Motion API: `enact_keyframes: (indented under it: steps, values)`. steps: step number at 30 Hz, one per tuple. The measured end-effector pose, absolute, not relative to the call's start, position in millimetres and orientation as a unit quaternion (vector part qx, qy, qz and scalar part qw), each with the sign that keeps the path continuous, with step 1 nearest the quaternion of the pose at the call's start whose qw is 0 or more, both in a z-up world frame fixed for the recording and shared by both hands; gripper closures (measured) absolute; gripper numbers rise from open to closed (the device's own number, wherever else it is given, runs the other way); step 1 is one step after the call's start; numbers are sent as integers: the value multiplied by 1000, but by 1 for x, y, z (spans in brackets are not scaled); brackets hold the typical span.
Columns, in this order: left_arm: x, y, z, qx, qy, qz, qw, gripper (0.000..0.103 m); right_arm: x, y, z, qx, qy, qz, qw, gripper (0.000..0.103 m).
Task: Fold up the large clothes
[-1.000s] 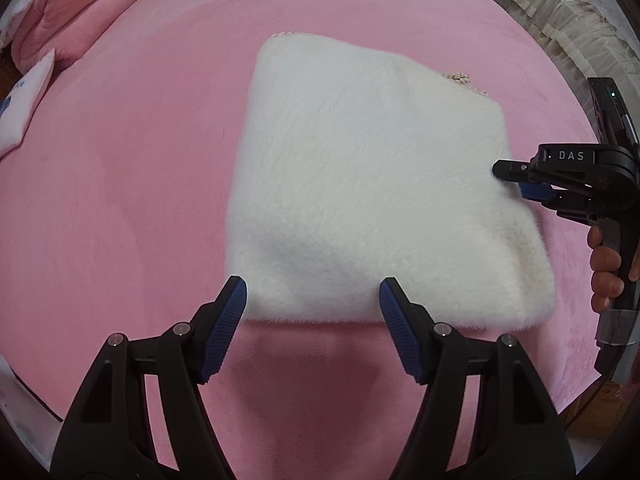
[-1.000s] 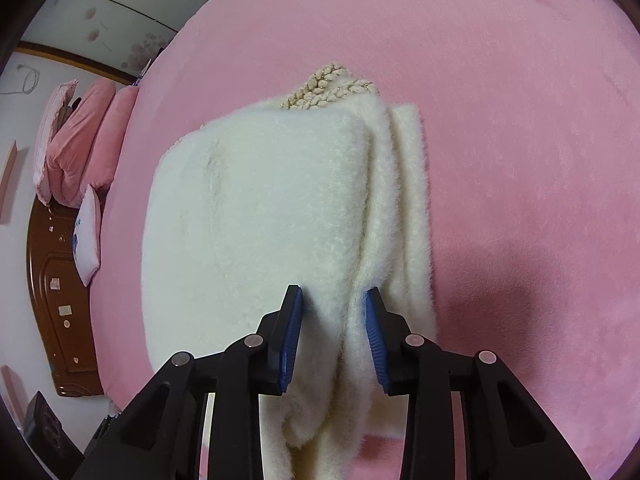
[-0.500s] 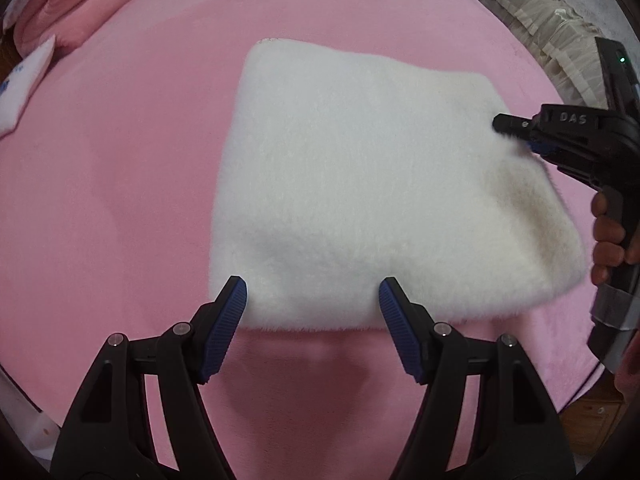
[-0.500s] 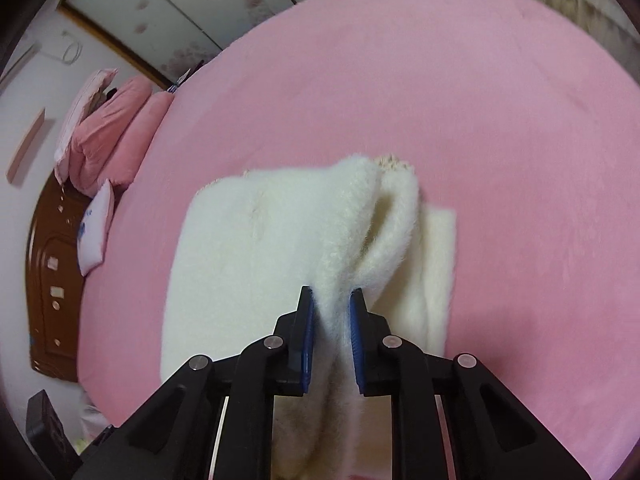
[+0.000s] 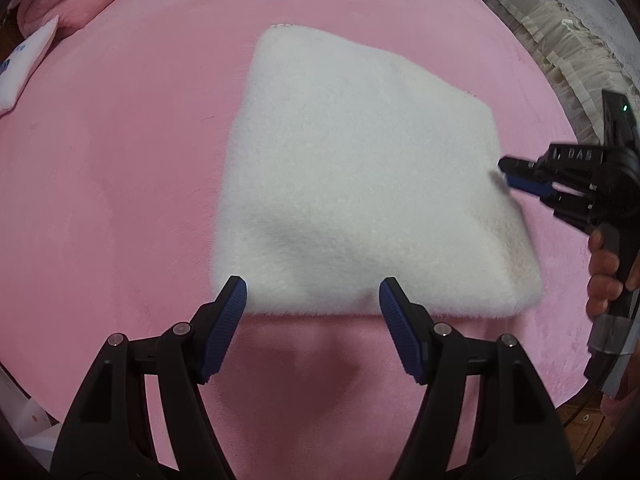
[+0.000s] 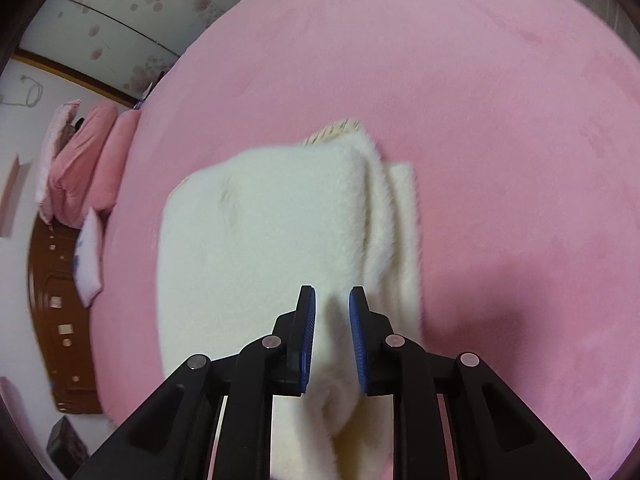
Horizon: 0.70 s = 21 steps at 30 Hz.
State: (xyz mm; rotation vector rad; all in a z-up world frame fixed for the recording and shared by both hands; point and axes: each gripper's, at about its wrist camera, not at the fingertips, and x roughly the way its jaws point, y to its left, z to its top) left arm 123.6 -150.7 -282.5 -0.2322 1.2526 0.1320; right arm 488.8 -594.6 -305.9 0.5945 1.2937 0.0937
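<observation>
Lying on the pink bed [image 5: 120, 168], folded into a thick square: white fleece garment [image 5: 360, 184]. Right gripper [image 6: 331, 300] pinching a fleece ridge after just closing, left gripper [image 5: 312, 300] spread wide, empty. Probably only tidying left.

The folded white garment [image 6: 280, 248] looks blurred along its edges.
</observation>
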Motion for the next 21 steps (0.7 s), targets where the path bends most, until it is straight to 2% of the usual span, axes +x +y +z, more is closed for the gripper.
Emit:
enact_keyframes:
  steps: [6,9,13,14,15,17,21]
  values:
    - [124,-141,-283,-120,581,68,802,37,490,-593,-322,276,628,34,727,85]
    - [126,-140,-285,-120,583,70,800,37,491,-585,-331,286,637,44,714,76]
    - [125,-137,-288,-123,585,76,798,37,503,-584,-335,260,652,52,710,71]
    - [125,-136,-289,-126,585,77,797,37,505,-584,-341,260,651,49,712,71]
    - [126,-135,-289,-129,585,77,797,37,505,-581,-339,258,649,49,714,76]
    - [127,-135,-289,-130,586,79,796,37,503,-577,-332,247,642,53,724,90]
    - [130,-137,-280,-123,578,80,803,37,482,-585,-301,276,592,66,754,94]
